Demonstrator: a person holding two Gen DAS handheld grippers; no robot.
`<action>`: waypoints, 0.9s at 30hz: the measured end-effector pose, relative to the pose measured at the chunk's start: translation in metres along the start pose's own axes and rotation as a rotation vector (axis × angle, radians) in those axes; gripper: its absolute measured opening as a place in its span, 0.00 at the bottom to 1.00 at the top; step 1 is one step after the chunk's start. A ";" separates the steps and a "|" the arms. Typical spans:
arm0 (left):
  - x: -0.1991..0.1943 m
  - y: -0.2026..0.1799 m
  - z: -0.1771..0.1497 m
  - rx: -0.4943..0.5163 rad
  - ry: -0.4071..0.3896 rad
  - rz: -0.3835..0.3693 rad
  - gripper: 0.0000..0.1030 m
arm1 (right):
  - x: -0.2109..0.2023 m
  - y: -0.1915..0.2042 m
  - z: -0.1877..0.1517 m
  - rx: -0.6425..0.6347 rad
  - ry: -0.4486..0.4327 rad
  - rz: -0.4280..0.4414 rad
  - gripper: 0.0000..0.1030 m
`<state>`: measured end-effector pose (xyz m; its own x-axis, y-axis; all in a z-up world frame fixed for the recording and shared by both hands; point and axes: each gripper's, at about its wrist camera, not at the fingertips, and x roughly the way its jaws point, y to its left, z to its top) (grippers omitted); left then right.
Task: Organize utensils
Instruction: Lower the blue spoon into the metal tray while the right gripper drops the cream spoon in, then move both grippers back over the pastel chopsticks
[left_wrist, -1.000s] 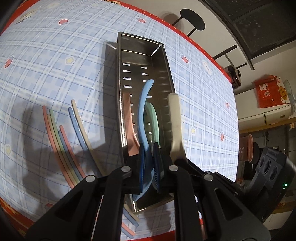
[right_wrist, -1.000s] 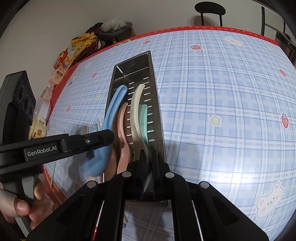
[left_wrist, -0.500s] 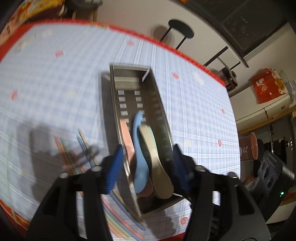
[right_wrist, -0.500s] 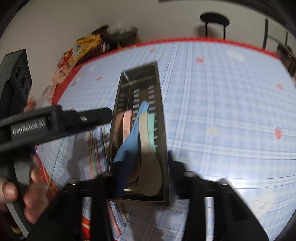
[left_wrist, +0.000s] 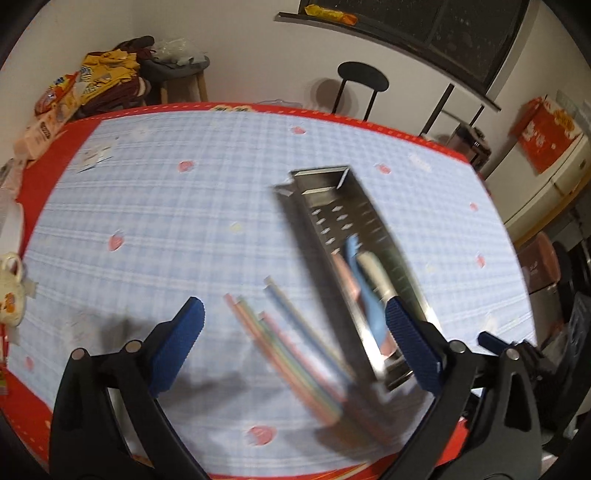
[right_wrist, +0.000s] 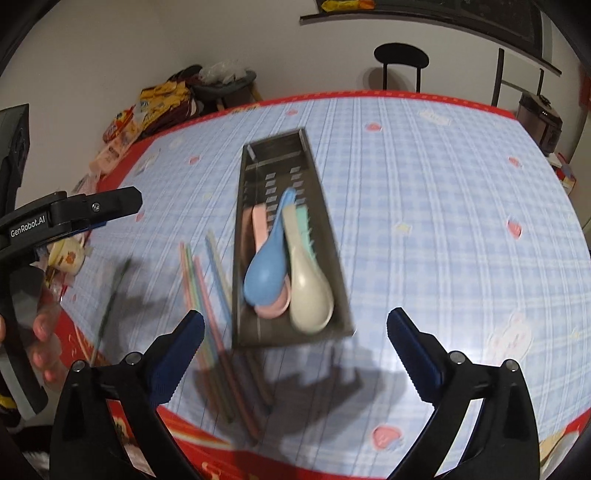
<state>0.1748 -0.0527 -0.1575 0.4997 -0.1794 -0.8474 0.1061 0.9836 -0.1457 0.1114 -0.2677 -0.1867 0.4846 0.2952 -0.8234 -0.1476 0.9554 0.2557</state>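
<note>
Nearest, the right claw (right_wrist: 295, 328) is spreading its jaws wide, with nothing between them. The left claw (left_wrist: 295, 332) is likewise opening and grips nothing. Beyond them on the checked worktop (right_wrist: 443, 221) lie coloured chopsticks (right_wrist: 207, 295), loose, just left of the metal tray (right_wrist: 332, 258). In the tray's near end rest a blue spoon (right_wrist: 267, 269), a cream spoon (right_wrist: 308, 291), a pink spoon (right_wrist: 260, 225) and a green one (right_wrist: 304, 221). A black chair (right_wrist: 400, 55) stands beyond the far edge.
</note>
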 end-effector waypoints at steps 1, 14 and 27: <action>0.000 0.006 -0.007 -0.001 0.004 0.002 0.94 | 0.001 0.003 -0.004 -0.002 0.005 -0.003 0.94; 0.044 0.054 -0.076 -0.060 0.193 0.042 0.94 | 0.018 0.019 -0.041 0.020 0.091 -0.118 0.94; 0.069 0.010 -0.087 0.143 0.183 0.086 0.94 | 0.021 0.026 -0.055 -0.005 0.109 -0.131 0.94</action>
<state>0.1355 -0.0534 -0.2621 0.3493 -0.0765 -0.9339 0.1973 0.9803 -0.0066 0.0702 -0.2363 -0.2255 0.4033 0.1660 -0.8999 -0.0934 0.9857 0.1400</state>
